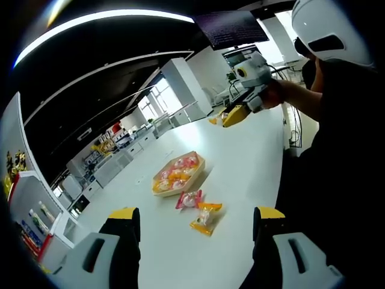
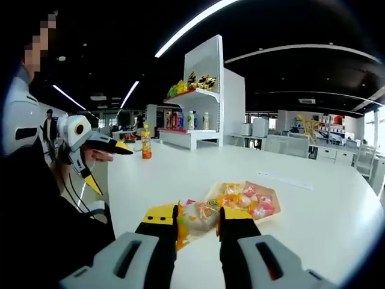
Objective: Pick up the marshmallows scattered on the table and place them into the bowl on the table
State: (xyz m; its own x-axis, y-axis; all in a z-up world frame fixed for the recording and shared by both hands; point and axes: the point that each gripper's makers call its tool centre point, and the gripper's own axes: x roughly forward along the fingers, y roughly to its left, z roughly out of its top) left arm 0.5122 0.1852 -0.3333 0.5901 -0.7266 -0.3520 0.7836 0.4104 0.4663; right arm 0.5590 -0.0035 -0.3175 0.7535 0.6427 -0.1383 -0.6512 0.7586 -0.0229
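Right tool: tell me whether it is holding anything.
Shut on a marshmallow. In the right gripper view the right tool has its two jaws pressed against a wrapped packet, lifted above the table in front of the bowl.

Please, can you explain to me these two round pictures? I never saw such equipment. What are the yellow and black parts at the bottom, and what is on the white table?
A person holds one hand-held gripper in each hand, and each carries a fisheye camera looking along its two jaws. The yellow-tipped black parts at the bottom are those jaws.

In the left gripper view, the left hand-held gripper is open above the white table. Before it lie two wrapped marshmallows, a pink one and an orange one, beside a shallow bowl already holding several. The right hand-held gripper appears at the upper right.

In the right gripper view, that gripper is closed on a wrapped marshmallow, near the bowl. The left gripper appears at the left.
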